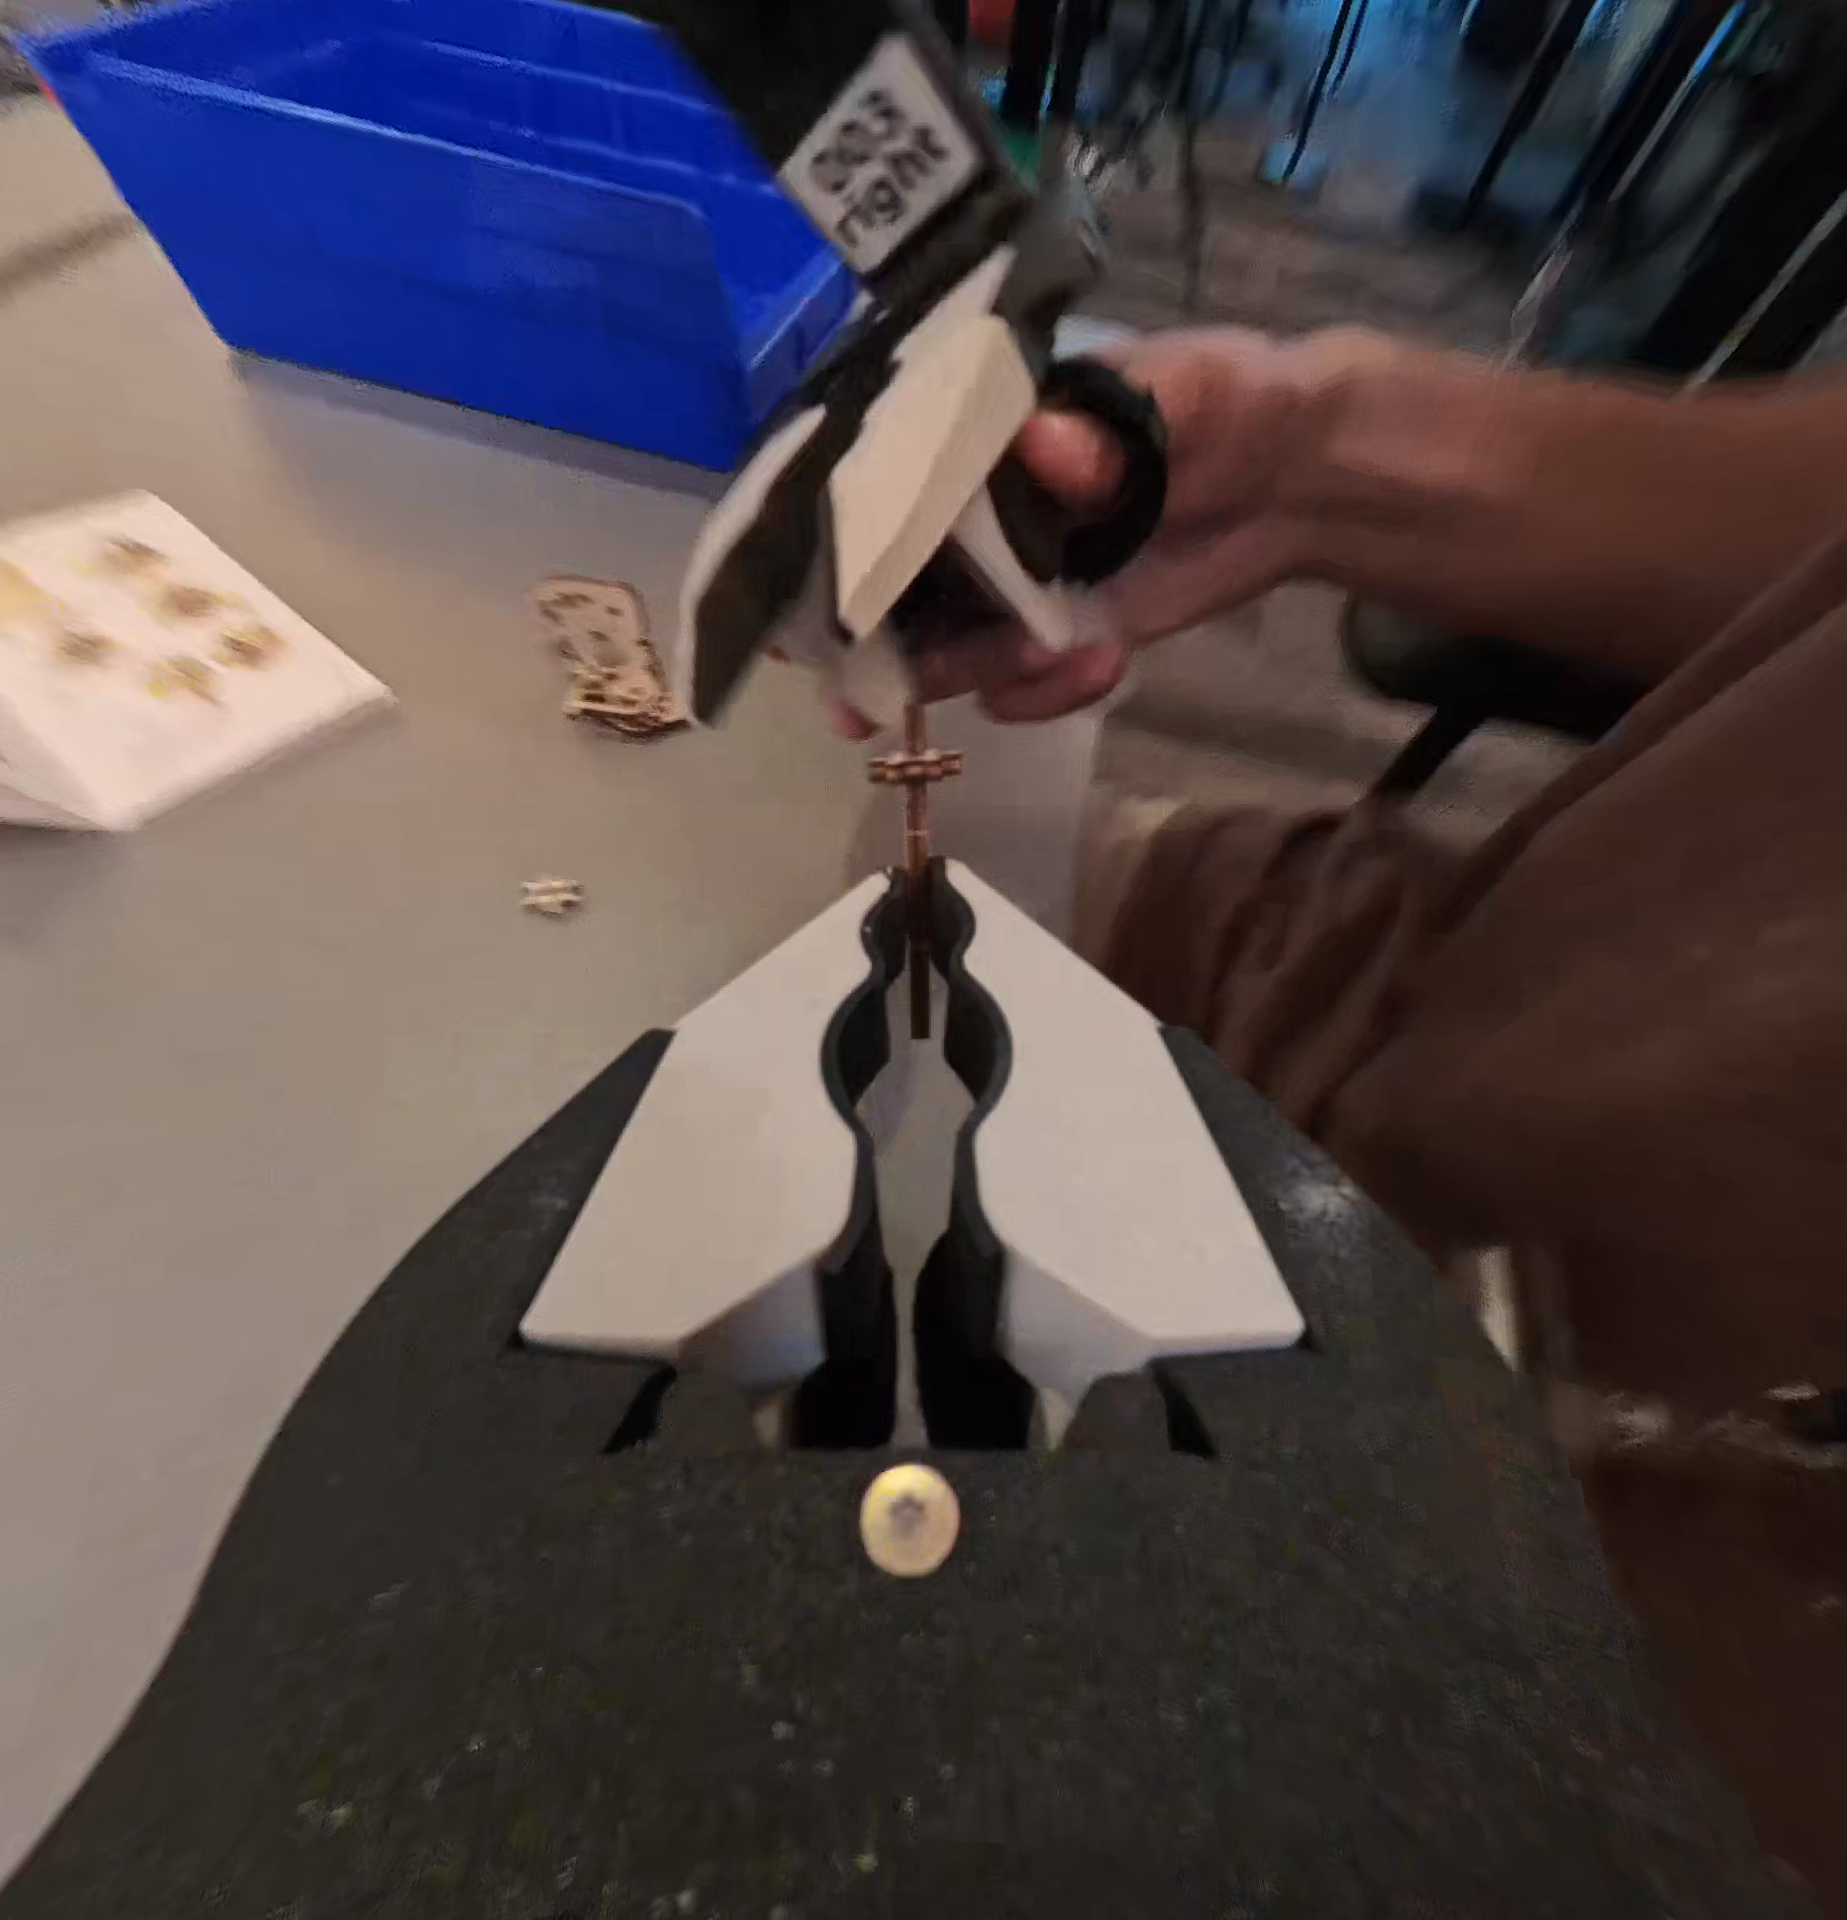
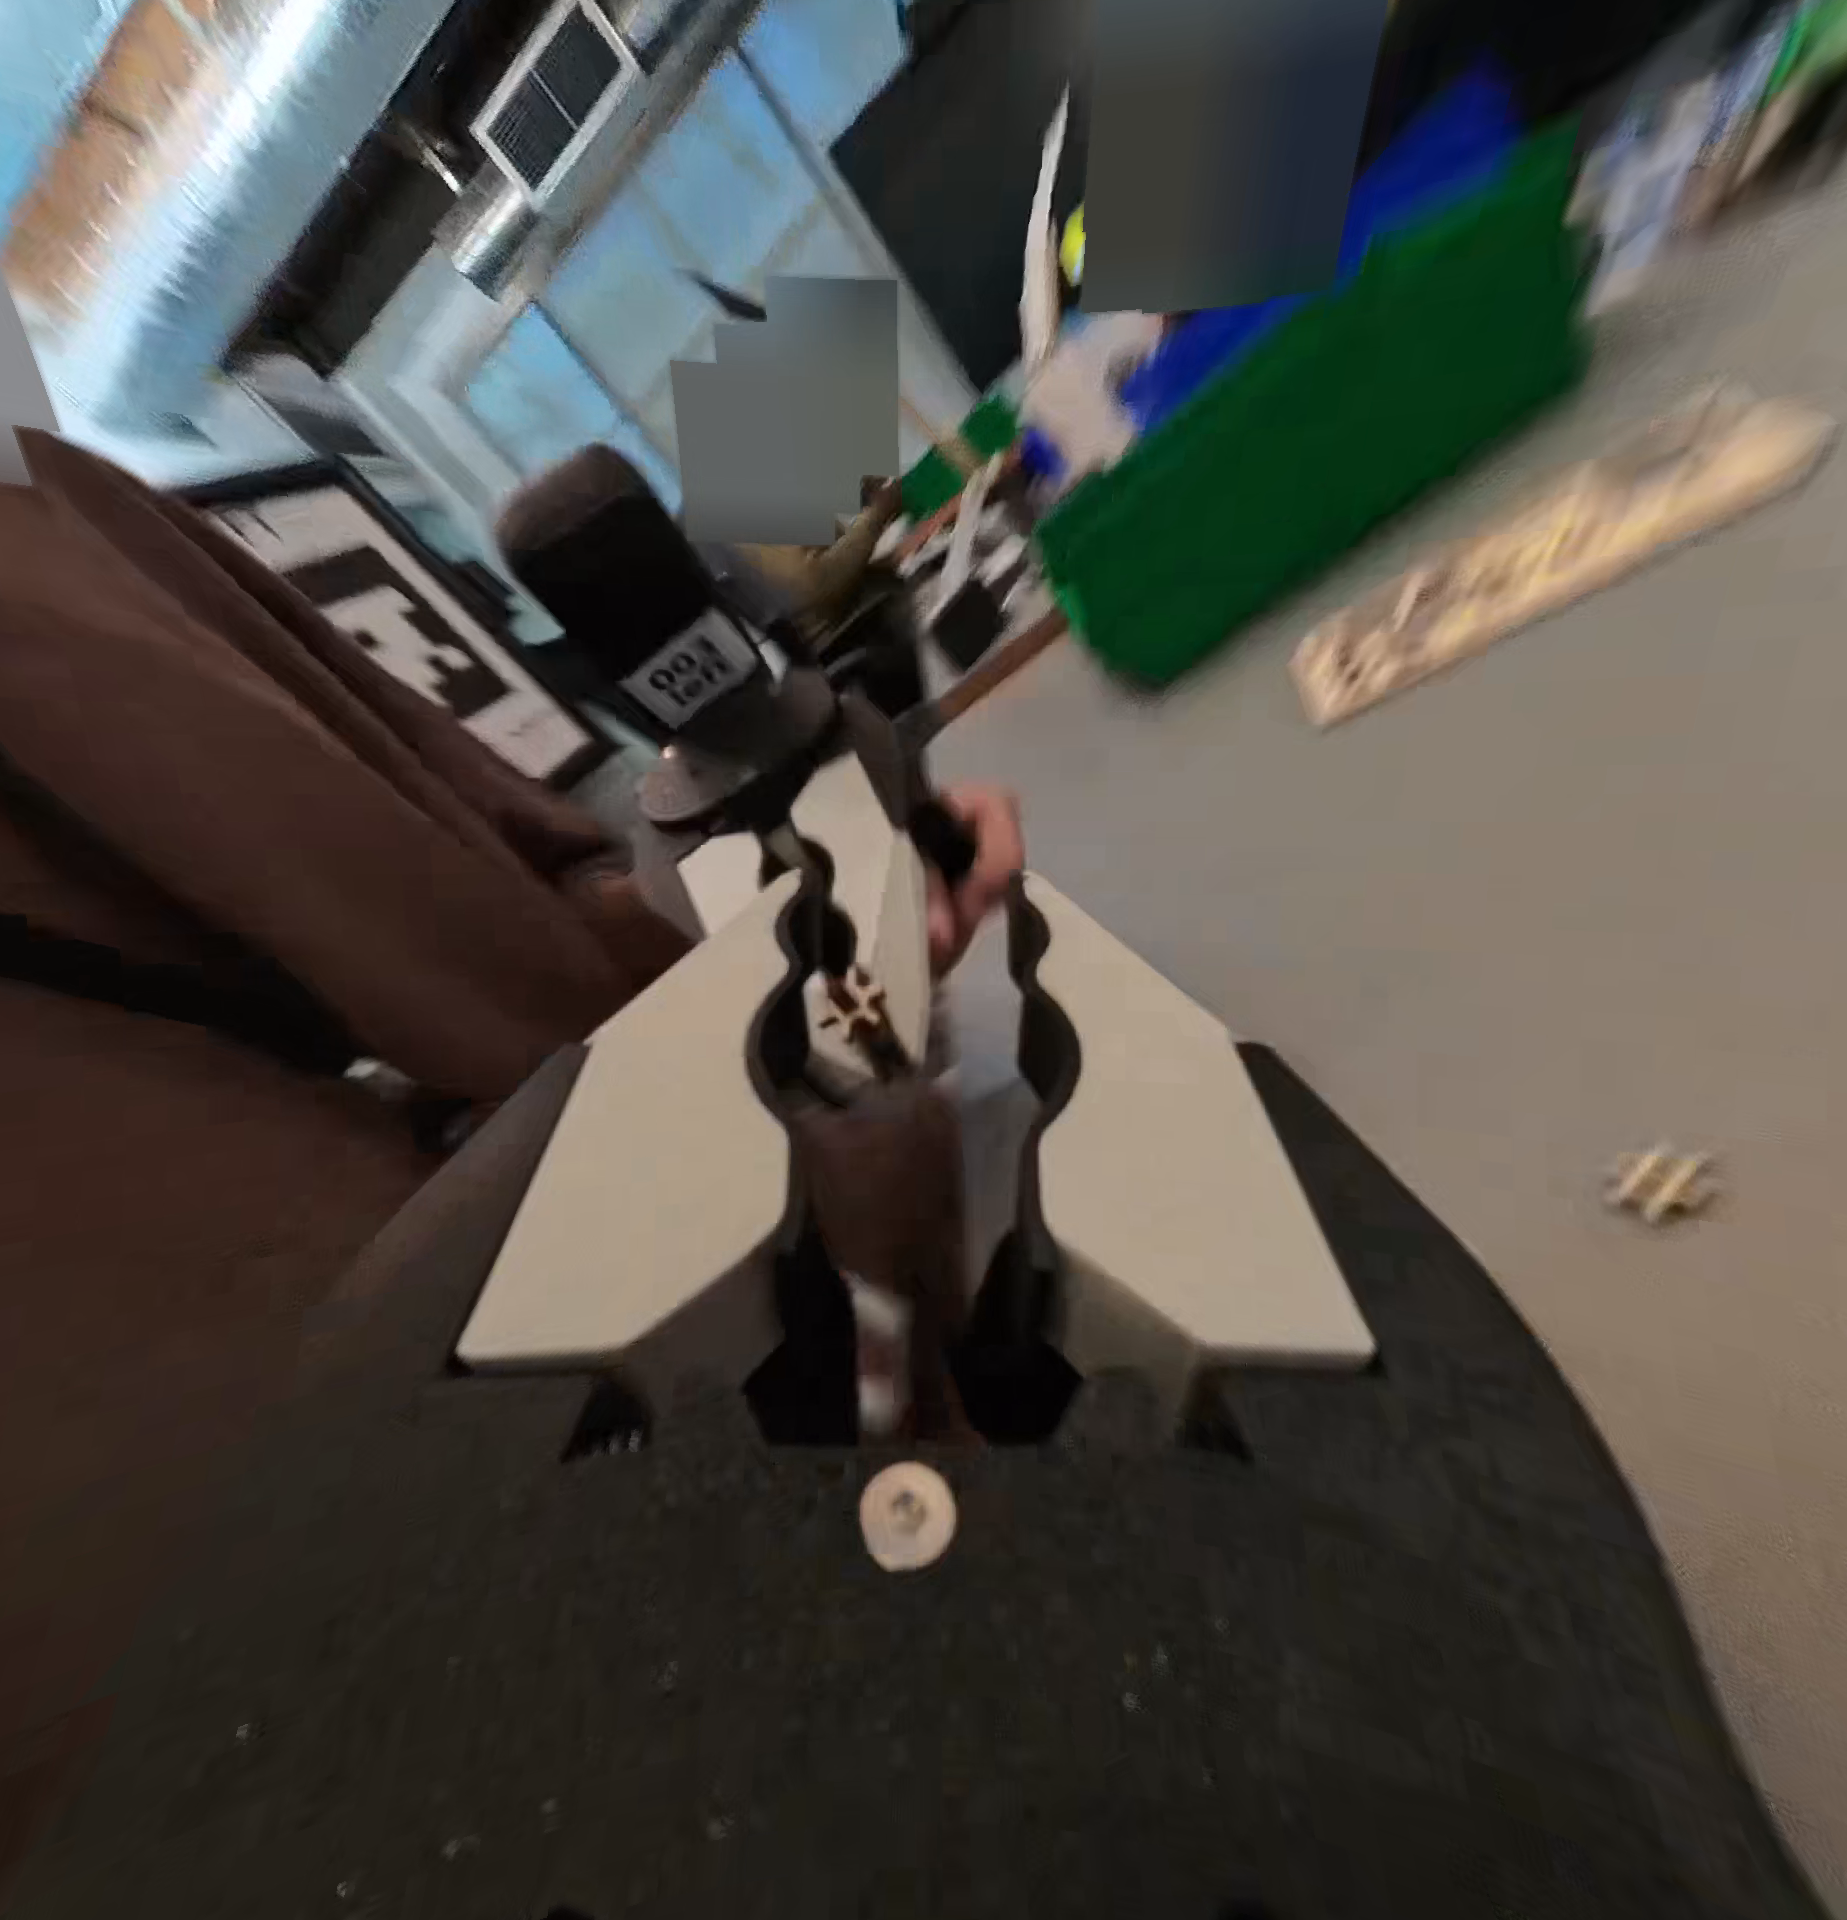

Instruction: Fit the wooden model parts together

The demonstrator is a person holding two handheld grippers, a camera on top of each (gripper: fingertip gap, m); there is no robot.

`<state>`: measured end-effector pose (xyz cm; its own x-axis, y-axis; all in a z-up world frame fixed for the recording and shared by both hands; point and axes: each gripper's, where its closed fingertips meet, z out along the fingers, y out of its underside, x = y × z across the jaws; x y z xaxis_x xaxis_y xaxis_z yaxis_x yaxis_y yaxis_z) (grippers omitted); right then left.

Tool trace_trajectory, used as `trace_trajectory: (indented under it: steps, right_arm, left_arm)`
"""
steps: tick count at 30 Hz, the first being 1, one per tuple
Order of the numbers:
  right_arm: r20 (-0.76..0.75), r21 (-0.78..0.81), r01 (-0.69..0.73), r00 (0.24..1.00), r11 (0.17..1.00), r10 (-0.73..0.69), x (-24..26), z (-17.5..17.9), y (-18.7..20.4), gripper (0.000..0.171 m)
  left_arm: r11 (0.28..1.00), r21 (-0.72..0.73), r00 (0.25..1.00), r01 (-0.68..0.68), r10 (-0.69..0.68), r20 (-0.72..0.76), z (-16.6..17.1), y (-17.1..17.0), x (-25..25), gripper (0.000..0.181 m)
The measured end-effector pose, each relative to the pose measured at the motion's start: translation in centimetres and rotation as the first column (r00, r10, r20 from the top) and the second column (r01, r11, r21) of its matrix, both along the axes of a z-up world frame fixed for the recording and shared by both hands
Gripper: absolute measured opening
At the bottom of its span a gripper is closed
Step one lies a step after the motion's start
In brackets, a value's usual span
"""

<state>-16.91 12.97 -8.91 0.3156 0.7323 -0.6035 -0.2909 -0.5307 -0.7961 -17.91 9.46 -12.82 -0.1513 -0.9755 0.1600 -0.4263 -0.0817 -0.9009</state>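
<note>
The grey table (image 1: 171,1039) carries everything; a blue bin (image 1: 431,239) stands toward its far edge, a white instruction sheet (image 1: 119,655) lies at the left edge in the left wrist view, a flat wooden parts sheet (image 1: 607,665) sits between them, and a small loose cog-like piece (image 1: 552,896) rests on bare table nearer the person's edge. Both tools are raised above the table near that edge; the left gripper (image 1: 917,894) is clenched on a thin wooden rod (image 1: 917,935) that stands out past its tips, with a small cross-shaped wooden piece (image 1: 915,769) threaded on it farther along. The right gripper (image 2: 908,914) points at the rod's far end from beyond; in its own view its jaws stand apart, with the cross piece (image 2: 857,1013) seen between them but gripped by neither.

The step in hand looks like seating that cross piece along the rod, judged from how they sit. The next move probably calls for the right tool to pinch or push the cross piece squarely along the rod while the left holds firm; the rod looks slender, so sideways force could snap it.
</note>
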Motion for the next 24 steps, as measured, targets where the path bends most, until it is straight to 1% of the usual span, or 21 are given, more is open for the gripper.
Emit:
trace_trajectory:
  steps: [1,2,3,5,6,8,9,10,11,12,13,15,18,20,23,24]
  right_arm:
    - [0.026,0.114,0.067,0.997,0.991,-0.071,-0.1,0.7,0.0,0.039]
    - [0.033,0.177,0.109,0.993,0.978,-0.116,-0.3,1.3,-0.3,0.038]
    - [0.025,0.206,0.133,0.990,0.969,-0.141,-0.5,1.6,-0.5,0.037]
    - [0.004,0.185,0.171,0.985,0.968,-0.174,-0.6,1.1,-0.6,0.027]
    - [0.004,0.134,0.195,0.980,0.972,-0.197,-0.3,0.3,-0.3,0.020]
    - [-0.029,0.028,0.192,0.981,0.981,-0.191,-0.1,-0.1,0.2,0.011]
    - [-0.064,0.004,0.201,0.978,0.980,-0.200,0.0,-0.1,0.5,0.010]
    - [-0.086,-0.022,0.214,0.973,0.977,-0.215,0.0,-0.3,0.9,0.010]
    - [-0.085,-0.056,0.193,0.977,0.980,-0.197,-0.5,-0.9,1.0,0.012]
    - [-0.101,-0.076,0.143,0.983,0.987,-0.151,-1.3,-1.0,0.7,0.015]
    - [-0.124,-0.090,0.112,0.985,0.990,-0.122,-2.0,-0.9,0.6,0.018]
    - [-0.125,-0.094,0.111,0.985,0.989,-0.122,-2.6,-1.1,0.8,0.022]
    - [-0.161,-0.089,0.116,0.979,0.989,-0.129,-2.6,-0.6,1.0,0.016]
    - [-0.225,-0.090,0.122,0.964,0.988,-0.140,-2.1,0.1,1.2,0.014]
    - [-0.174,-0.116,0.088,0.979,0.989,-0.107,-2.8,-1.0,1.3,0.015]
    - [-0.183,-0.122,0.077,0.978,0.990,-0.099,-3.0,-0.9,1.2,0.013]
  left_arm:
    - [0.994,-0.103,0.999,-0.031,0.033,0.011,-0.1,-0.1,0.0,0.001]
    - [0.977,-0.202,0.997,-0.068,0.071,0.009,-0.3,0.1,0.0,0.001]
    - [0.948,-0.302,0.995,-0.096,0.102,0.004,-0.5,0.2,-0.1,0.001]
    - [0.880,-0.459,0.987,-0.122,0.156,0.035,0.0,0.8,-0.3,0.001]
    - [0.860,-0.497,0.985,-0.114,0.161,0.053,0.3,0.8,-0.5,0.001]
    - [0.867,-0.483,0.985,-0.118,0.165,0.056,0.2,1.1,-0.7,0.001]
    - [0.866,-0.487,0.984,-0.111,0.164,0.068,0.3,1.2,-0.8,0.001]
    - [0.853,-0.511,0.982,-0.107,0.172,0.081,0.6,1.4,-0.8,0.001]
    - [0.837,-0.537,0.978,-0.110,0.188,0.094,0.9,1.7,-0.8,0.001]
    - [0.823,-0.559,0.976,-0.101,0.191,0.106,1.1,1.8,-0.8,0.001]
    - [0.818,-0.567,0.976,-0.096,0.188,0.107,1.2,1.8,-0.8,0.001]
    - [0.828,-0.553,0.975,-0.095,0.191,0.117,1.3,1.8,-0.8,0.001]
    - [0.839,-0.534,0.977,-0.100,0.185,0.108,1.2,2.2,-1.0,0.001]
    - [0.842,-0.529,0.979,-0.107,0.184,0.094,0.9,2.3,-1.2,0.001]
    - [0.841,-0.534,0.981,-0.089,0.166,0.099,1.0,2.0,-1.2,0.001]
    - [0.844,-0.530,0.983,-0.080,0.155,0.097,1.0,1.7,-1.1,0.002]
